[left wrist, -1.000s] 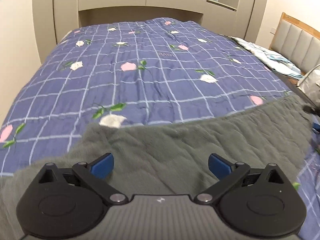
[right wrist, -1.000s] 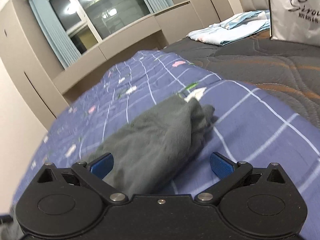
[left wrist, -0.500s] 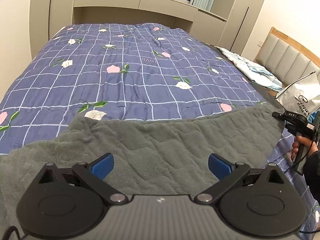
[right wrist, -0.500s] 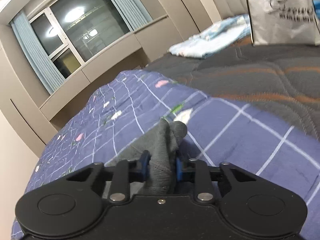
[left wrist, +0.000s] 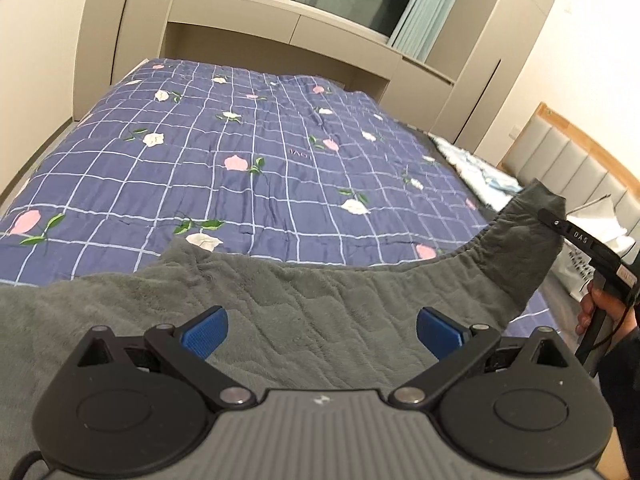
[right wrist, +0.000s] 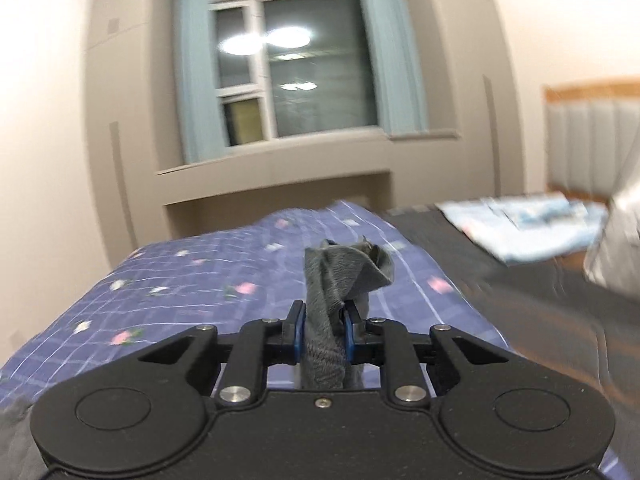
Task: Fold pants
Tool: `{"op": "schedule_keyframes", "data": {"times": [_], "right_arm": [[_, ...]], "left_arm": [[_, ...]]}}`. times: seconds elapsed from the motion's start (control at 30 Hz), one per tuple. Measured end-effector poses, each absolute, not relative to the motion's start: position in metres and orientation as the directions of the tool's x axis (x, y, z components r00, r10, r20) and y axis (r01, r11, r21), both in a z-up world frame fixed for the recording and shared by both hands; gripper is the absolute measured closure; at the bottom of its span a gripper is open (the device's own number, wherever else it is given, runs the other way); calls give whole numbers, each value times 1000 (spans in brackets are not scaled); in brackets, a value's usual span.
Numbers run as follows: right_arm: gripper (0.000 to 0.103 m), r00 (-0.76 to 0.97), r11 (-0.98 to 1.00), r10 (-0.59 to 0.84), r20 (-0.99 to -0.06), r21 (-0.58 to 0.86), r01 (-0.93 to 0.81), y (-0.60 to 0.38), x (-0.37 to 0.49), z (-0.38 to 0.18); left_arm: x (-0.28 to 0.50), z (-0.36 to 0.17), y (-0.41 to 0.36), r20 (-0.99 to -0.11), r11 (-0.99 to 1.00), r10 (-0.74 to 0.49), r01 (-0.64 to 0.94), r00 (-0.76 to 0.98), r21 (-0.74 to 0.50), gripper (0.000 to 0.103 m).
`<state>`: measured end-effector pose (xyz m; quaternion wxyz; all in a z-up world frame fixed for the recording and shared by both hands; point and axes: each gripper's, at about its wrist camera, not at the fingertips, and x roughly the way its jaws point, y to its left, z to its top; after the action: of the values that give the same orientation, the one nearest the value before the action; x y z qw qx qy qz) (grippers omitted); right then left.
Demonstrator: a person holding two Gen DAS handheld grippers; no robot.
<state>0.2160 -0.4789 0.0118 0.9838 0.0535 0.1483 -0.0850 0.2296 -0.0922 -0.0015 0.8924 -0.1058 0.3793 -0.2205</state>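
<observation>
Fingers [right wrist: 298, 330] of the right gripper [right wrist: 322, 330] are clamped on a bunched corner of the grey fleecy pants [left wrist: 304, 312], lifting it off the bed [left wrist: 248, 152]; the rest lies spread and wrinkled on the purple floral quilt. Left gripper [left wrist: 320, 330] hovers above them, fingers apart

Open quilt [left wrist: 248, 184] is seen across the upper left and centre of the frame; the right edge is blocked by the bag [left wrist: 600, 224] and headboard [left wrist: 576, 168].
</observation>
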Motion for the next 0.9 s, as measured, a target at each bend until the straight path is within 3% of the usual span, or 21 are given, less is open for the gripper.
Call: {"op": "schedule_keyframes", "data": {"times": [0.27,0.7,0.9], "right_arm": [[87,952,997,-9,-306,-79,-16,-383,193,24],[88,834,902,128,-536,-286,-323,-257,161,-68],[87,795,902,140,-590,-255,-348,-253,158,-93]], "left_arm": [[212,7,-72,-599,869,-487,287,635,-403,1],[212,-23,-67,-609,841,-524,248,595,-481,1],[216,-44,-85,-586,792,-601,303,544,-530,1]]}}
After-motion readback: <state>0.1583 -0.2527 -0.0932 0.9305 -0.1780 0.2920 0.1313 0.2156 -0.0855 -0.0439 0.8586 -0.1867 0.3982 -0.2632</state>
